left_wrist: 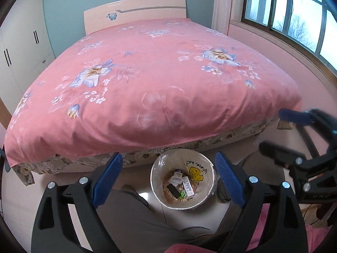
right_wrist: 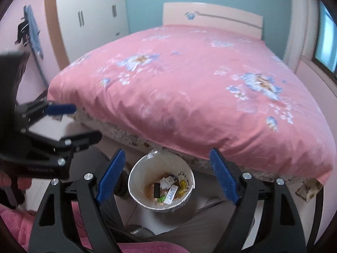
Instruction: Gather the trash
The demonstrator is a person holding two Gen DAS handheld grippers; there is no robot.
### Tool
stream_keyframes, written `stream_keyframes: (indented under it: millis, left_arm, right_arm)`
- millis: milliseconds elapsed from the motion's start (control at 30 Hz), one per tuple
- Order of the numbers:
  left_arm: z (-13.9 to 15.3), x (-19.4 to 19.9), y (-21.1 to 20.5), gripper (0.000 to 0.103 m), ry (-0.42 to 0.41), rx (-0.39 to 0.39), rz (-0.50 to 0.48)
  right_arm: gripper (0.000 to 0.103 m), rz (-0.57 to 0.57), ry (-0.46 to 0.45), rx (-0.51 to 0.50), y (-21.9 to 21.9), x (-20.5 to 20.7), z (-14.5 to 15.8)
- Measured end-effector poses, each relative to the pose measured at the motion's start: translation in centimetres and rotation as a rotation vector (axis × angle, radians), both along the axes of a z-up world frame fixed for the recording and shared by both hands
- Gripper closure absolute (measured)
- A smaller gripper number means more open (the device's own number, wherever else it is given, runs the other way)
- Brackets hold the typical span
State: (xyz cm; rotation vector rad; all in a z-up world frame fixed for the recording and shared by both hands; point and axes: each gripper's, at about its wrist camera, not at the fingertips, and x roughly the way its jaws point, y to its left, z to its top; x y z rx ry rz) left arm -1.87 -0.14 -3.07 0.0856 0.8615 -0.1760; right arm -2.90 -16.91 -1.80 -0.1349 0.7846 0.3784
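A white trash bin point(left_wrist: 166, 162) point(right_wrist: 143, 166) lined with clear plastic stands on the floor at the foot of the bed. Inside it lie small boxes, wrappers and a black item point(left_wrist: 181, 183) point(right_wrist: 166, 187). My left gripper point(left_wrist: 168, 156) hangs above the bin, open, with nothing between its blue pads point(left_wrist: 109, 177). My right gripper point(right_wrist: 166, 152) is likewise open and empty over the bin. Each gripper shows in the other's view: the right one point(left_wrist: 273, 130) at the right edge, the left one point(right_wrist: 84, 122) at the left edge, both with jaws apart.
A wide bed with a pink floral cover point(left_wrist: 158, 73) point(right_wrist: 189, 84) fills the room ahead. A white wardrobe point(left_wrist: 21, 42) point(right_wrist: 92, 16) stands to the left, a window point(left_wrist: 294, 10) to the right. The person's grey-trousered legs point(left_wrist: 130, 215) point(right_wrist: 210, 217) flank the bin.
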Motion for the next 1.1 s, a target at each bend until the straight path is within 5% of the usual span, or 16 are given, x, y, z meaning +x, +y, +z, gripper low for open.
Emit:
stream_keyframes:
  millis: [267, 1100]
  left_arm:
    - [-0.2, -2.1, -1.0, 0.012, -0.043, 0.069, 0.018]
    - [-0.3, -3.4, -2.2, 0.011, -0.057, 0.071, 0.006]
  right_arm:
    - [0.016, -0.167, -0.148, -0.091, -0.9, -3.1, 0.5]
    - [0.016, -0.191, -0.122, -0.090, -1.1, -4.1, -0.1]
